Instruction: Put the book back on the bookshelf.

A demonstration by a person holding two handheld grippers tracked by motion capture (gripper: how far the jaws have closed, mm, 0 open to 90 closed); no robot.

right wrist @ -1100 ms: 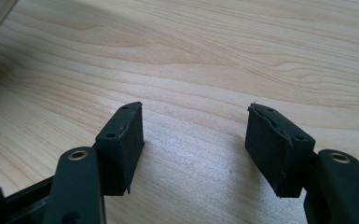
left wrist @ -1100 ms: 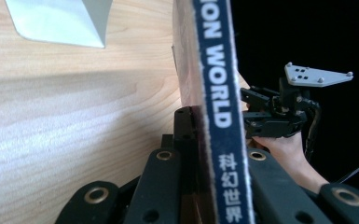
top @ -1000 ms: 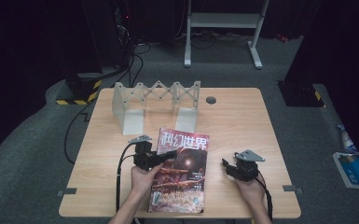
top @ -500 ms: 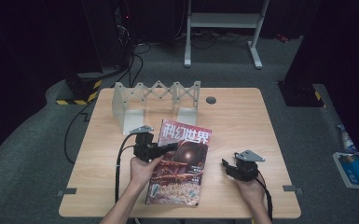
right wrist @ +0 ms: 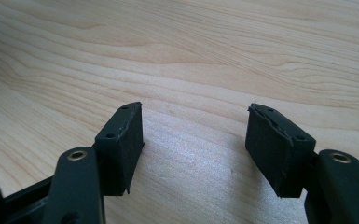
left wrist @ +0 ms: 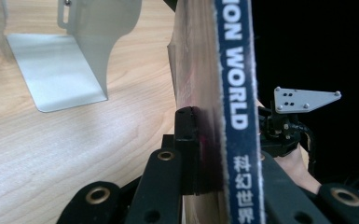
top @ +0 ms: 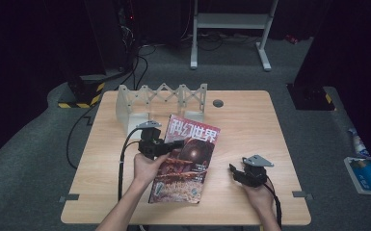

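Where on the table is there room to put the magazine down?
Bare wood lies right of the magazine, up to the table's far right corner, and left of the left tongs. It is crowded by the metal rack and near the right tongs.

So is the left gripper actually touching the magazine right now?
Touching. In the left gripper view, the left gripper has its jaws clamped on the magazine at its spine edge, the pad pressed flat against the cover with no gap.
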